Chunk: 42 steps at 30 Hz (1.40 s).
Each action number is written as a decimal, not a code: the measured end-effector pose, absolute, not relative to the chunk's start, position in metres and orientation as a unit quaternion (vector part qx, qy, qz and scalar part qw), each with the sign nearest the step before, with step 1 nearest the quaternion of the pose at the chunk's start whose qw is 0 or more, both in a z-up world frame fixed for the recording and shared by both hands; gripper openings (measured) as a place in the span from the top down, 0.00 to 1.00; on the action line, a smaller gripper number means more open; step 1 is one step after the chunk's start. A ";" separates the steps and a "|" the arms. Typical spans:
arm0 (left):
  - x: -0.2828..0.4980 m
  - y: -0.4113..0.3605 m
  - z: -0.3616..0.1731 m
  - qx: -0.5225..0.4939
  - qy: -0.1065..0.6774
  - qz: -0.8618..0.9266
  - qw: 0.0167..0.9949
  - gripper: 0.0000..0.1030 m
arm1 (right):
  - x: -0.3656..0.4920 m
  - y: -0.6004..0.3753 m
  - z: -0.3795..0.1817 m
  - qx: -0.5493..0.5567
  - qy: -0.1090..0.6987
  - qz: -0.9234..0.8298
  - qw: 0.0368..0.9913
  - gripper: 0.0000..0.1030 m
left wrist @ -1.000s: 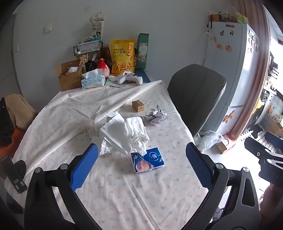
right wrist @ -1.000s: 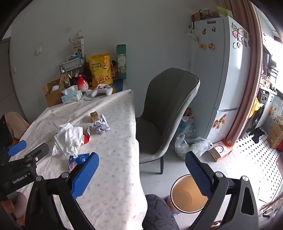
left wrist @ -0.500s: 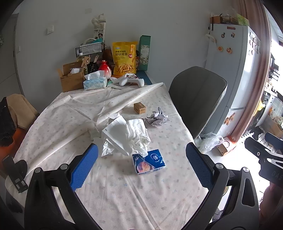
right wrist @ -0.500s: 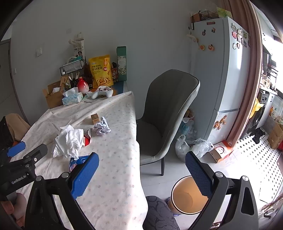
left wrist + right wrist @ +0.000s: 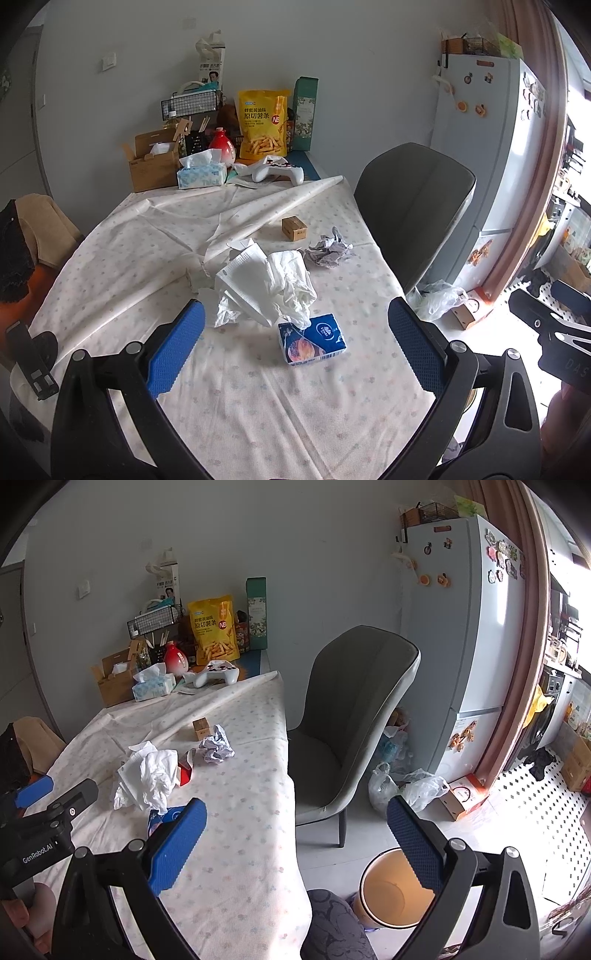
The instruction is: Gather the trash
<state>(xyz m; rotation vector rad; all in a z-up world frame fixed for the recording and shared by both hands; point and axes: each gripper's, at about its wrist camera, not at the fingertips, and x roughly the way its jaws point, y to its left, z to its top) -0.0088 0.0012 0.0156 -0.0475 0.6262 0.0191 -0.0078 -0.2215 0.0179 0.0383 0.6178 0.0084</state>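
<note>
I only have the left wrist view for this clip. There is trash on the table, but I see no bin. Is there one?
Observer: Yes. The right wrist view shows an open bin on the floor beside the table's near corner.
Operator: Anything in it?
Observer: What shows of its inside looks bare.
Operator: Anything hidden behind the white tissue heap?
Observer: A small red and white carton lies against the white tissue heap.

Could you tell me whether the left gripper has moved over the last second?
Yes. The left gripper has drifted slightly back and right: the tissue pack sits a little left in view.
</note>
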 end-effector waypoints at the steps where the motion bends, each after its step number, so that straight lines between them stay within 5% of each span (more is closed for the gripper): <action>1: -0.009 0.002 0.016 -0.024 0.308 0.010 0.951 0.05 | -0.008 -0.222 0.018 0.019 0.304 0.004 0.952 0.07; 42: -0.011 0.005 0.018 -0.036 0.301 0.016 0.953 0.05 | -0.009 -0.216 0.017 0.016 0.304 0.009 0.953 0.07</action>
